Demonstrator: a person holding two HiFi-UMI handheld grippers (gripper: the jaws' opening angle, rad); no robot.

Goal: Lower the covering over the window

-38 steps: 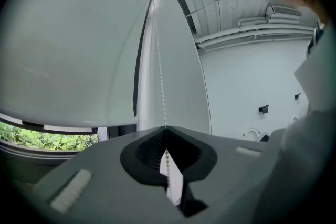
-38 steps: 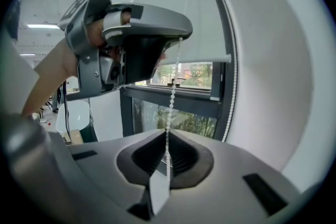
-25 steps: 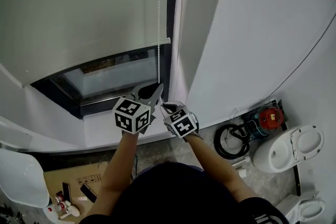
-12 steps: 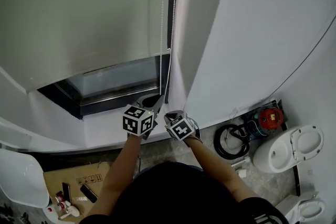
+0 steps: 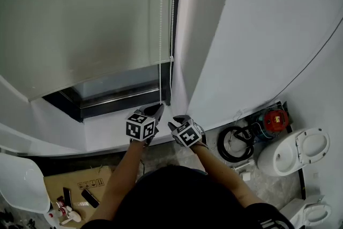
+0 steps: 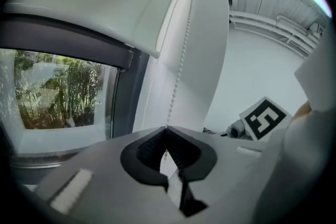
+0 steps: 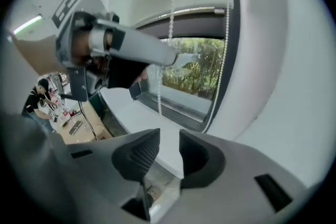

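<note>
The pale roller blind (image 5: 80,19) covers most of the window (image 5: 123,88), leaving a strip of glass above the sill. Its white bead chain (image 5: 160,35) hangs by the frame in two strands. My left gripper (image 5: 158,108) is shut on the front strand just above the sill; in the left gripper view the chain (image 6: 181,60) runs up from the closed jaws (image 6: 167,128). My right gripper (image 5: 176,122) is close beside it, lower right. Its jaws (image 7: 169,147) have just been opening and nothing is between them. The right gripper view shows the left gripper (image 7: 170,59) on the chain (image 7: 170,2).
A white sill (image 5: 107,131) juts out below the window. On the floor at the right are a toilet (image 5: 295,153), a red-topped device (image 5: 276,119) and a black coiled hose (image 5: 236,145). A cardboard box (image 5: 69,190) with small items lies at the lower left.
The blind's bottom edge has come down, so less glass shows. My left gripper has moved down with the chain. The right gripper has sunk a little beside it.
</note>
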